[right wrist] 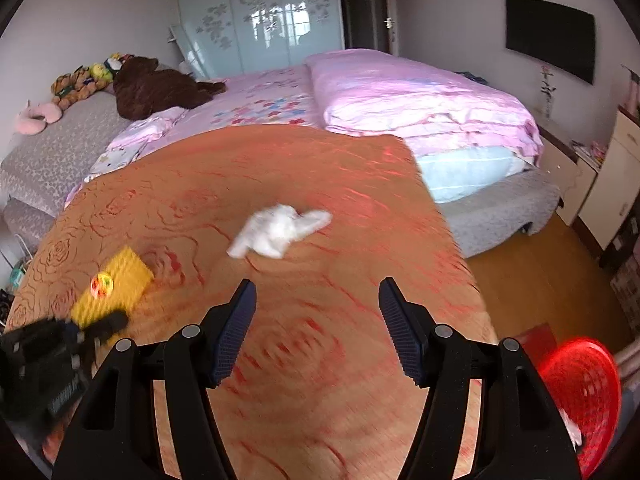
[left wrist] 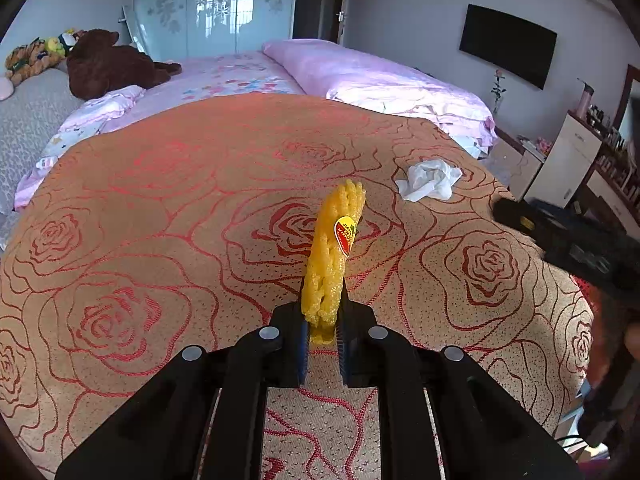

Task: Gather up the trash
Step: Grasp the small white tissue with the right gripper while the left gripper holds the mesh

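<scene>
The left gripper (left wrist: 324, 320) has its fingers clamped on the foam net (left wrist: 334, 248) — light, springy. The right gripper (right wrist: 318, 328) stands half open, empty. The tissue (right wrist: 276, 230) lies near the desk's (right wrist: 320, 420) far right edge — soft, weightless; pinch its bunched middle.

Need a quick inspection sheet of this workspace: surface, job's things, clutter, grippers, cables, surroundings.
Surface: rose-patterned orange cloth covering the work surface, lying flat.
Job's things: yellow foam net with a sticker, clamped in the left gripper; crumpled white tissue loose on the cloth ahead of the right gripper; red basket low beside the surface, with something white in it.
Clutter: nothing seen on the cloth besides the trash.
Grippers: left gripper shut on the foam net; right gripper open, nothing between its fingers.
Cables: nothing seen clearly.
Surroundings: bed with pink quilt, plush toys, wall TV, glass-door wardrobe.
</scene>
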### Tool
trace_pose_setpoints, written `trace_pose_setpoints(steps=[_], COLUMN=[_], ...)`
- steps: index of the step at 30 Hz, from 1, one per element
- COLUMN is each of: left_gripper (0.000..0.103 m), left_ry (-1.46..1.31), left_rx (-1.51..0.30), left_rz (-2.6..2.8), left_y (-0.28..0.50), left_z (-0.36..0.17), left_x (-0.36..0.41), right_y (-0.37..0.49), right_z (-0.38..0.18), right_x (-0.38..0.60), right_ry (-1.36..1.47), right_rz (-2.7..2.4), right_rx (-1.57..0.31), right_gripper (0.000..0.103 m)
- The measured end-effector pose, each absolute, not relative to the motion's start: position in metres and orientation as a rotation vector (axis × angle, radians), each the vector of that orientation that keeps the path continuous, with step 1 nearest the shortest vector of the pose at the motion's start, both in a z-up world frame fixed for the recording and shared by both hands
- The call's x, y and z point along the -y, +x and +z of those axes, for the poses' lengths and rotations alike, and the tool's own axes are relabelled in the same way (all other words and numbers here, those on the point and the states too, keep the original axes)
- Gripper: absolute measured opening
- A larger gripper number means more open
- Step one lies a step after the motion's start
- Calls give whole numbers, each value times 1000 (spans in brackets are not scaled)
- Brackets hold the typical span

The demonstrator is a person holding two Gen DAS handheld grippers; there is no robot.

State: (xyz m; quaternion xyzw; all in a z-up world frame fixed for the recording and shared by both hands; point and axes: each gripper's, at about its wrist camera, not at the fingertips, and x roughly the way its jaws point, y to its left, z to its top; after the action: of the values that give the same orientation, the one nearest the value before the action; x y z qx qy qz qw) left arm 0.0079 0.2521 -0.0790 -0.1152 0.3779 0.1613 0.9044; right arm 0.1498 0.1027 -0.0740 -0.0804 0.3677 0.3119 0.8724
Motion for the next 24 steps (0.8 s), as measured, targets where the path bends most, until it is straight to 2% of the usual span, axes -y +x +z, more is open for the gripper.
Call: trace_pose_setpoints(steps=[11, 17, 22, 24], left_gripper=[10, 10, 11, 11], left_ry=[-263, -261, -263, -258], left_rx=[-772, -772, -771, -771], left_rz=[316, 316, 316, 318], left_y=[4, 4, 3, 3], left_z=[-78, -78, -78, -78], left_x=[-255, -255, -256, -256], right_y=[189, 187, 192, 192], right_z=[-89, -88, -94, -95], right_x=[-164, -181, -185, -184], right_ry=[-192, -248, -272, -276], right_rz=[615, 616, 605, 600], right_rx=[-827, -797, -829, -835], right_gripper=[62, 61, 37, 33])
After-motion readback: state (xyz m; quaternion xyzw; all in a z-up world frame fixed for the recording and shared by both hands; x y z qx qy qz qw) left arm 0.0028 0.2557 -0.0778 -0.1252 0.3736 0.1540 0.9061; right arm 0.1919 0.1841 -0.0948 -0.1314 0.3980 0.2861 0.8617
